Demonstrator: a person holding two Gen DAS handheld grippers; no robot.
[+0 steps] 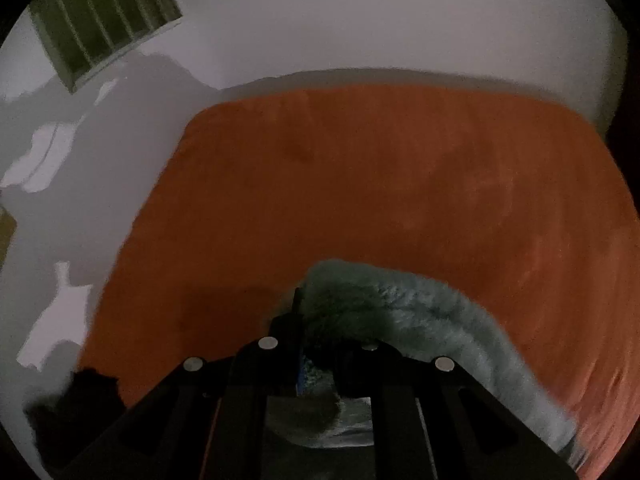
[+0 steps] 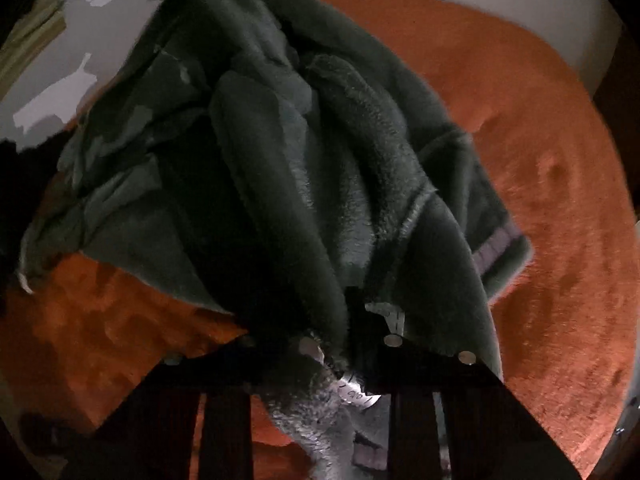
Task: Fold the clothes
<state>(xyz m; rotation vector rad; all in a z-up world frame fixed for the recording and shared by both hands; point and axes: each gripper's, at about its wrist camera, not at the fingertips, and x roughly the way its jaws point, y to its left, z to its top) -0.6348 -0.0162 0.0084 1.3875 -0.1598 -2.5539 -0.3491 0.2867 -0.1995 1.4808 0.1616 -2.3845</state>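
From the left wrist camera, the left gripper (image 1: 316, 340) sits low at the bottom of the view, its black fingers drawn close together with a ridge of grey-green fleece garment (image 1: 420, 312) pinched between them. The fuzzy cloth arcs away from the fingers to the right and trails down toward the lower right edge, raised a little above the orange blanket (image 1: 380, 184) that covers the flat surface beneath. A bit more of the fleece shows bunched behind the fingers, near the gripper body. Beyond the blanket stands a pale wall (image 1: 360, 20), and high at the upper left there is a slatted vent (image 1: 104, 16). The light is dim and the edges are soft.

From the right wrist camera, the right gripper (image 2: 352, 344) is likewise nearly closed, with the garment's (image 2: 280, 140) edge caught between its fingers. From there the dark fleece hangs and spreads upward through most of the view in heavy folds, bunched rather than flat. A ribbed cuff (image 2: 496, 248) shows at the right side of the bundle, just over the blanket (image 2: 540, 200). A white tag (image 2: 390, 314) with small print, too blurred to read, lies near the fingers. The orange blanket shows around the garment at right and lower left.
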